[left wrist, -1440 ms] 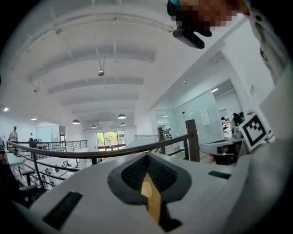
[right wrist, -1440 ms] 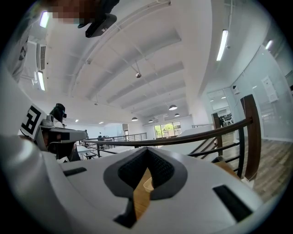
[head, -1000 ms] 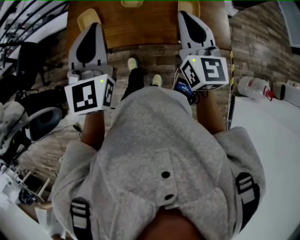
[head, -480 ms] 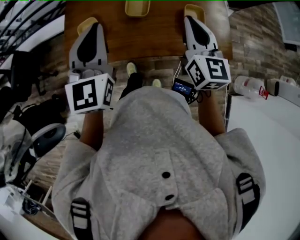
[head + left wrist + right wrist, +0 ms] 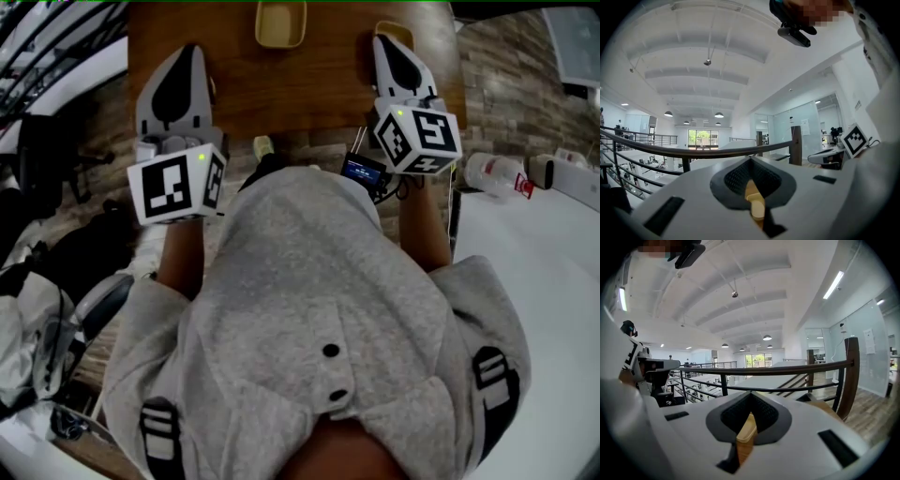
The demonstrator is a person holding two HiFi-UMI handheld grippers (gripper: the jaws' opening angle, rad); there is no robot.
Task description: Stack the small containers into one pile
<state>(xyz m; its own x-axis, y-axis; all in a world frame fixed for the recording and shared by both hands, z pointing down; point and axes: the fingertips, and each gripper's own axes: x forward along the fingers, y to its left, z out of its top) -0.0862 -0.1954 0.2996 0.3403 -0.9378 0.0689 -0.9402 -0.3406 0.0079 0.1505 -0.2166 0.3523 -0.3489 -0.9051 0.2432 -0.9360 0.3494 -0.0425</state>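
Note:
Seen from the head view, a wooden table (image 5: 328, 84) lies ahead at the top of the picture. A small yellow container (image 5: 280, 23) sits at its far middle. A second yellow container (image 5: 395, 32) peeks out behind the tip of my right gripper (image 5: 384, 42). My left gripper (image 5: 190, 52) reaches over the table's left part. Both point forward with jaws shut and nothing held. In the left gripper view a yellow sliver (image 5: 755, 205) shows through the slit of the left gripper (image 5: 752, 187). The right gripper (image 5: 749, 420) shows a tan sliver (image 5: 746, 439).
The person's grey hooded top (image 5: 319, 319) fills the lower head view. A white surface (image 5: 534, 272) lies at the right, with a bottle (image 5: 495, 172) beyond it. A dark device (image 5: 362, 171) hangs near the right wrist. Dark gear (image 5: 56, 253) sits at the left. A railing (image 5: 787, 370) crosses both gripper views.
The table and the middle yellow container have come further into the head view. Both grippers now reach farther over the table; the left one covers the container seen beside its tip before.

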